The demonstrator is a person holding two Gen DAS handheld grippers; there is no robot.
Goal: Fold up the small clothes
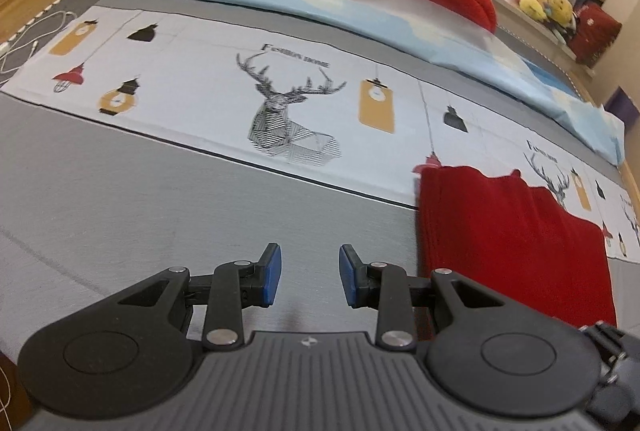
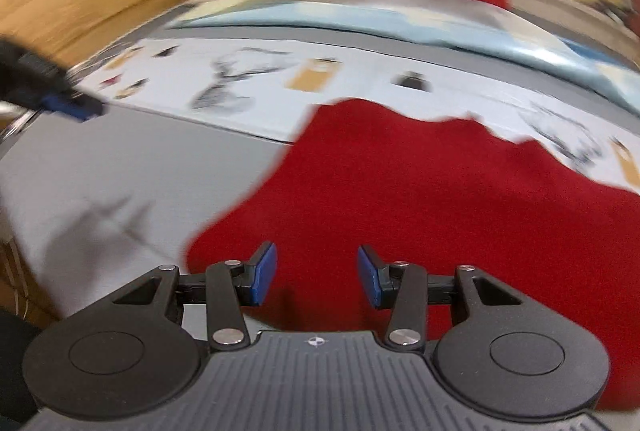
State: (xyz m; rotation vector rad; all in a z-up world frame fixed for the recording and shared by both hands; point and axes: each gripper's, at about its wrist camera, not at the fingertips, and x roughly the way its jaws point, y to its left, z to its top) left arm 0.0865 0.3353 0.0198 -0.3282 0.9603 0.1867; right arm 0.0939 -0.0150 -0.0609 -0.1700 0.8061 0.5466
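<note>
We judge the main risk to be a shallow pinch: the right gripper [image 2: 317, 276] hangs over the near part of the red knit garment [image 2: 440, 199] with its jaws apart and nothing between them, and closing there could gather only the top layer and drag the piece out of shape. The right wrist view is blurred, so we cannot place edges exactly. The left gripper [image 1: 310, 281] is likewise released and empty, over bare grey bed sheet [image 1: 140, 191], beside the garment's left edge. The garment lies flat on the bed, partly over the deer-print cloth [image 1: 288, 107]. Its fabric looks ribbed and thick; its far edge is uneven.
</note>
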